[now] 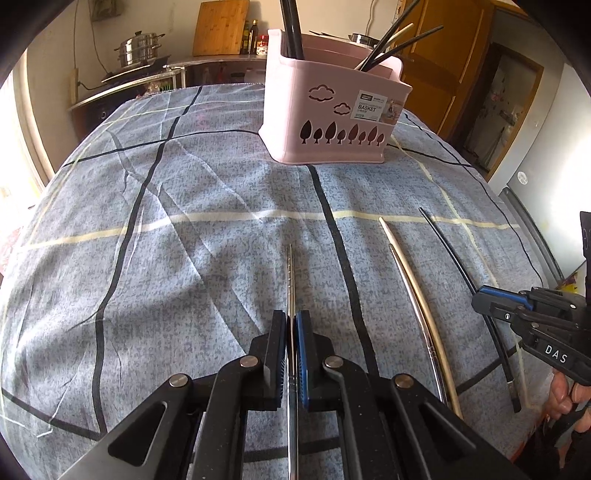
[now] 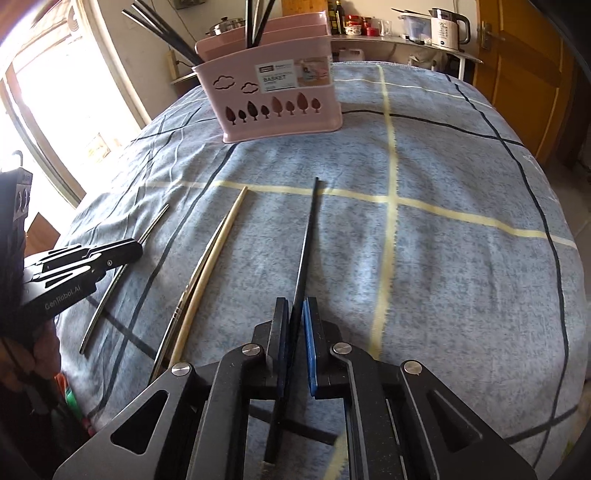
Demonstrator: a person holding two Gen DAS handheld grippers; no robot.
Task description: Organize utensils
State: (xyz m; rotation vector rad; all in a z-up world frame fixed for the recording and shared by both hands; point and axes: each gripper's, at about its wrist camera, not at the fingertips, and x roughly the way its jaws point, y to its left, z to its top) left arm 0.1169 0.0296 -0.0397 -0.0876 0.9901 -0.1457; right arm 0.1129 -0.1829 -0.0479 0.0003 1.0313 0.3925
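Note:
My left gripper (image 1: 291, 321) is shut on a metal chopstick (image 1: 291, 275) that points ahead over the table; both also show at the left of the right wrist view (image 2: 135, 251). My right gripper (image 2: 293, 310) is shut on a black chopstick (image 2: 309, 225); it also shows in the left wrist view (image 1: 480, 295). A wooden chopstick (image 1: 413, 280) and a second metal chopstick (image 1: 415, 302) lie side by side on the cloth between the grippers. The pink basket (image 1: 332, 107) stands at the far side and holds several black chopsticks and a light one.
The table is covered by a blue-grey cloth (image 1: 184, 206) with black and cream lines. Behind it are a counter with a steel pot (image 1: 138, 48), a cutting board (image 1: 221, 26) and bottles. A kettle (image 2: 448, 27) and a wooden door (image 2: 524, 70) are at the right.

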